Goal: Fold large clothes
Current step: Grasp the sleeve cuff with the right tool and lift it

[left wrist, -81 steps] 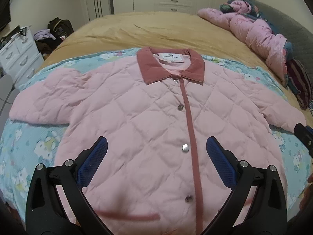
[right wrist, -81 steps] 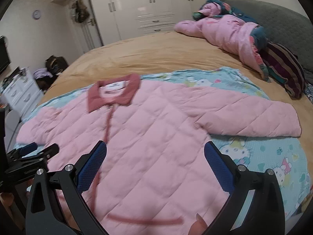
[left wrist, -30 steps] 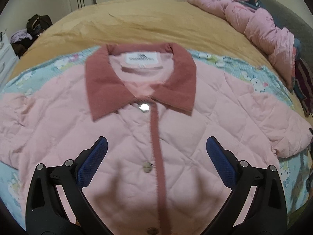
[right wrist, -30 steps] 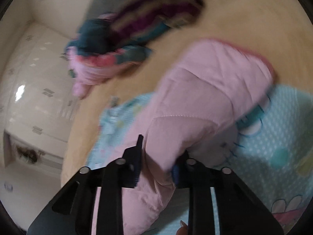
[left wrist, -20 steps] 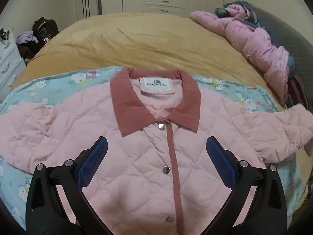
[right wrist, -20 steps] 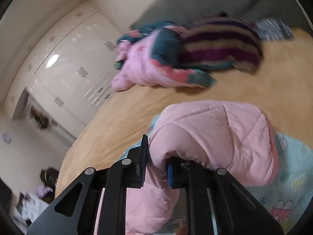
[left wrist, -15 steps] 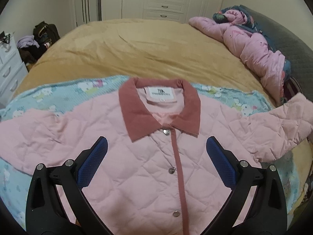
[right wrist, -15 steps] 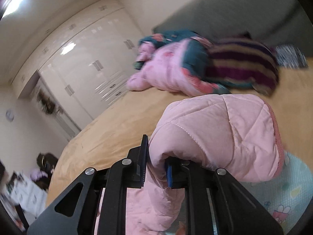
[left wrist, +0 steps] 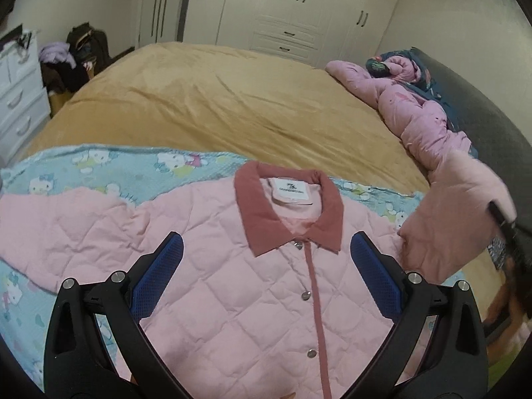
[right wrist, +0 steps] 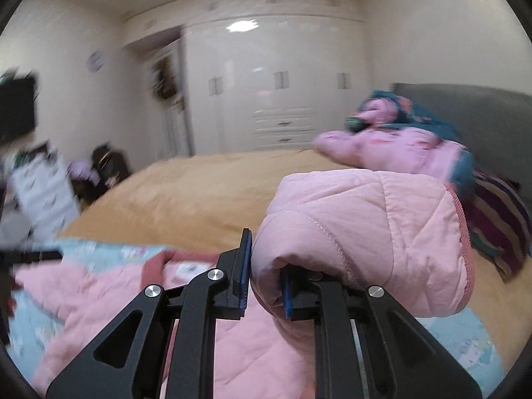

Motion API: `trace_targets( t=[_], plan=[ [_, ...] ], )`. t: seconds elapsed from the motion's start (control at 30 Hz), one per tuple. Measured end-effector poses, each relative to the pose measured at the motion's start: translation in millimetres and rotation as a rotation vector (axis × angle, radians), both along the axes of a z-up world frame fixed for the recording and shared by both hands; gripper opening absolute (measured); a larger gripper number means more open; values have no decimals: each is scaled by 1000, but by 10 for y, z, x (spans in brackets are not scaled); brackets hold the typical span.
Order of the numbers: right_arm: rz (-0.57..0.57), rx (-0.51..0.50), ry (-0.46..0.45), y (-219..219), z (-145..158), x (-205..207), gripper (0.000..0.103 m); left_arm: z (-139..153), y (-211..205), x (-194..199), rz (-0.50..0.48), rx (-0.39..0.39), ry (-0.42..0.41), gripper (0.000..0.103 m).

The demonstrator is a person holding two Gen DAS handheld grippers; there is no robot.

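A pink quilted jacket with a dark-pink collar lies face up, buttoned, on a blue cartoon-print sheet on the bed. My left gripper is open and empty, hovering above the jacket's chest just below the collar. My right gripper is shut on the jacket's right sleeve and holds its cuff end lifted off the bed. In the left wrist view the raised sleeve stands at the right, curling inward toward the body. The jacket's left sleeve lies spread flat.
A tan bedspread covers the bed beyond the sheet. A heap of pink and teal clothes lies along the grey headboard at right. White wardrobes stand behind; a white dresser and bags are at left.
My right gripper closed on the right sleeve, lifted it off the bed and swung it up and inward. My left gripper moved over the chest toward the collar and stayed open.
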State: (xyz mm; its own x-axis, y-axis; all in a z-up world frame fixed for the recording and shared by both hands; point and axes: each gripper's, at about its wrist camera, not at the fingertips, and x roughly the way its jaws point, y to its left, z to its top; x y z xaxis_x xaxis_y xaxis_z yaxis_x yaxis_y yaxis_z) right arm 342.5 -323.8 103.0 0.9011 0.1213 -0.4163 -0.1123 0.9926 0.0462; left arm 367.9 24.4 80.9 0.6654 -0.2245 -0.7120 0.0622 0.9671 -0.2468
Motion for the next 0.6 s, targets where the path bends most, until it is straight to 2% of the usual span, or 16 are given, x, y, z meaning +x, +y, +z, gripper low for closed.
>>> trace_targets(
  t=[0.23,0.37,0.47,0.5,0.57,0.6],
  plan=[
    [120,-53,143,1025,-645,138,15,-241,277,2,33,-29,49,94],
    [130,-37,238,1333,-1075,167,15,-448,353,3,35,-37,87,94],
    [119,30,314,1380,-1372,198,16,-585,385,17,42,-36,108,94],
    [118,54,331,1379,-1452,193,18,-667,368,28,41,-36,123,94],
    [125,149,381,1317,-1623,160,30,-786,334,48,33,-38,147,94],
    [130,199,410,1284,-1679,151,46,-893,285,64,23,-40,169,94]
  ],
)
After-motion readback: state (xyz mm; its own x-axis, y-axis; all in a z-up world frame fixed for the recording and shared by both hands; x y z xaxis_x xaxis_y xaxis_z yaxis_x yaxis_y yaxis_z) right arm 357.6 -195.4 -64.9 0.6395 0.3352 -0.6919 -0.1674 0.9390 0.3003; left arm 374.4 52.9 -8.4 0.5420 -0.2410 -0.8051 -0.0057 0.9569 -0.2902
